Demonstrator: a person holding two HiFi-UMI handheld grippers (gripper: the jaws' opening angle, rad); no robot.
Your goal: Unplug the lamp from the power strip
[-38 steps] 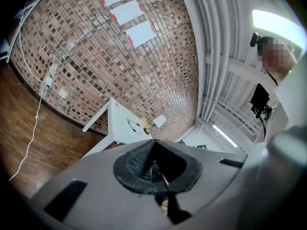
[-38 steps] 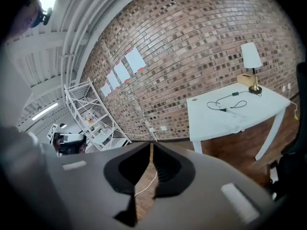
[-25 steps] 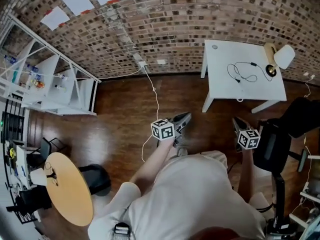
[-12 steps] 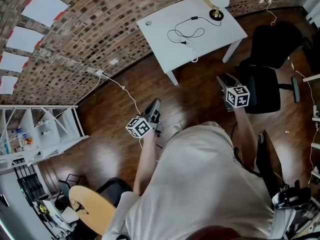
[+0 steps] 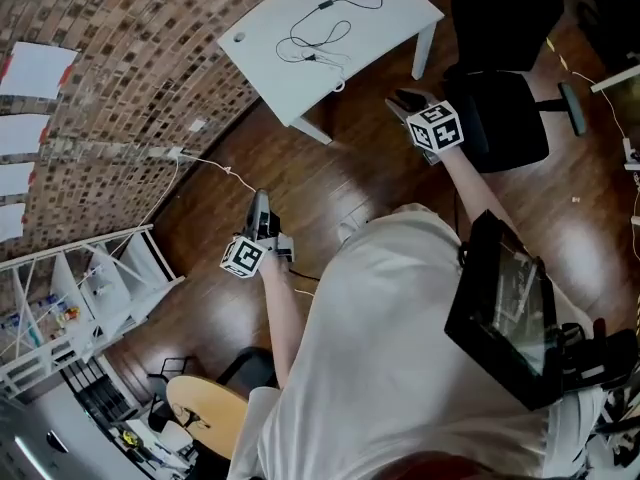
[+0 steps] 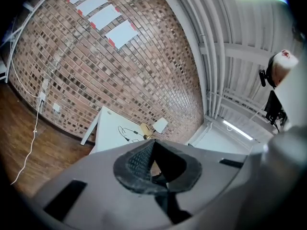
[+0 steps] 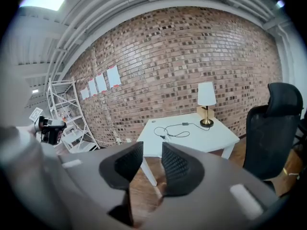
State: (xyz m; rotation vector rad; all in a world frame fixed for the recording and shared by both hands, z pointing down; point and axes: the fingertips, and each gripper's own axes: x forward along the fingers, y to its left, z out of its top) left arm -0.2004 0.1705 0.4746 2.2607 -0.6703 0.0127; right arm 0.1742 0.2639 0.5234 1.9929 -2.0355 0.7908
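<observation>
Unplugging not begun: lamp point(image 7: 206, 102), cord point(image 7: 175, 128) untouched on white table point(image 5: 285, 83). Left gripper point(image 6: 152, 143) clenched, empty; right gripper point(image 7: 152, 145) parted, just narrowing, empty. Both well short of table.

Loose white short-sleeved shirt point(image 5: 400, 338)

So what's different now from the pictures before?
The person turned toward the white table, which slid from the picture's right to its top middle. The right gripper reached out toward it; its jaws have just been closing a little, nothing between them. Nothing grabbed or dropped. The lamp stayed on the table, and the left gripper stayed empty.
</observation>
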